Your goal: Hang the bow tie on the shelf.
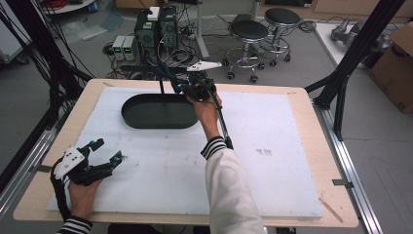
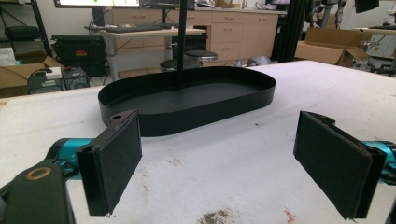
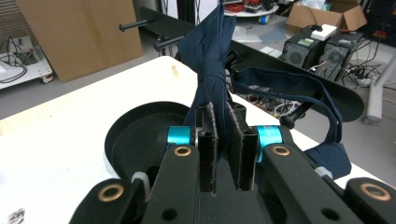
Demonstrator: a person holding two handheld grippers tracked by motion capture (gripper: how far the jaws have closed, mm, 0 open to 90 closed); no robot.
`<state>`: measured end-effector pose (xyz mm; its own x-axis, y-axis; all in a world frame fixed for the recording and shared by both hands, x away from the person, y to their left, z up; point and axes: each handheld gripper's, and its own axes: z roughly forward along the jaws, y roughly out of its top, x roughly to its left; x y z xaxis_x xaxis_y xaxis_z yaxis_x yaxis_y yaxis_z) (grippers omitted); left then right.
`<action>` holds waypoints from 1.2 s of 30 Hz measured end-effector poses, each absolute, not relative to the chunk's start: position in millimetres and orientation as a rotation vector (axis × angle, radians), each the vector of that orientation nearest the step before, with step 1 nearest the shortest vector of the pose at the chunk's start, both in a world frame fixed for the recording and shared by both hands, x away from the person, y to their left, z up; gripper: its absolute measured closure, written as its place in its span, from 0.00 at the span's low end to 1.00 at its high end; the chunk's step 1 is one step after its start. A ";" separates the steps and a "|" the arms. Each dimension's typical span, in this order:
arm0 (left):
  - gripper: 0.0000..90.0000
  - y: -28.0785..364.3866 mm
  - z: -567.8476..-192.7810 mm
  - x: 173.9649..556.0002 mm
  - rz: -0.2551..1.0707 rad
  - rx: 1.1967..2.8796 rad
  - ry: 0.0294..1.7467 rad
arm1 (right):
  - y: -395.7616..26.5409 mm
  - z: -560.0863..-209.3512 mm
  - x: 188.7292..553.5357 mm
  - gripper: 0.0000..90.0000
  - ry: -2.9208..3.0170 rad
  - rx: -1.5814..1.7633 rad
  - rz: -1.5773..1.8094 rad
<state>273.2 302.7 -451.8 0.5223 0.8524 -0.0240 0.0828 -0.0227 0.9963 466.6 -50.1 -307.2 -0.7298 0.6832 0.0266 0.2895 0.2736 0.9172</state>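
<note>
A black oval tray (image 1: pixel 146 117) forms the base of a stand, from which a thin black post (image 2: pixel 181 42) rises to a crossbar with pegs (image 3: pixel 135 25). A navy blue cloth strip (image 3: pixel 210 56) hangs bunched from the top of the stand, one loop trailing off to the right. My right gripper (image 1: pixel 184 87) is above the tray's far right end, shut on the bunched cloth; the pads (image 3: pixel 208 135) squeeze it from both sides. My left gripper (image 1: pixel 108 150) rests low at the near left of the board, open and empty, pointing at the tray (image 2: pixel 187 116).
A white board (image 1: pixel 272 165) covers the wooden table (image 1: pixel 39 195). Beyond the far edge are two stools (image 1: pixel 249 31), computer towers (image 1: pixel 156 29) and loose cables. Black frame struts (image 1: pixel 350 63) stand at the right, and a cardboard box (image 1: pixel 397 68) lies beyond them.
</note>
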 end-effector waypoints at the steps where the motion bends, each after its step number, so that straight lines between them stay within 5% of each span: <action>1: 0.17 302.7 -451.8 273.2 0.751 1.482 0.851 | -50.2 -307.4 466.5 0.93 2.183 0.886 1.442; 36: 0.17 302.4 -451.8 273.2 0.754 1.483 0.847 | -61.9 -332.3 483.3 0.92 2.308 1.095 1.202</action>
<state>273.2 302.4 -451.8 0.5235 0.8518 -0.0196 0.0789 -0.0256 0.9965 483.3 -61.9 -332.3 -0.6565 0.7515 0.0657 0.4846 0.3534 0.8002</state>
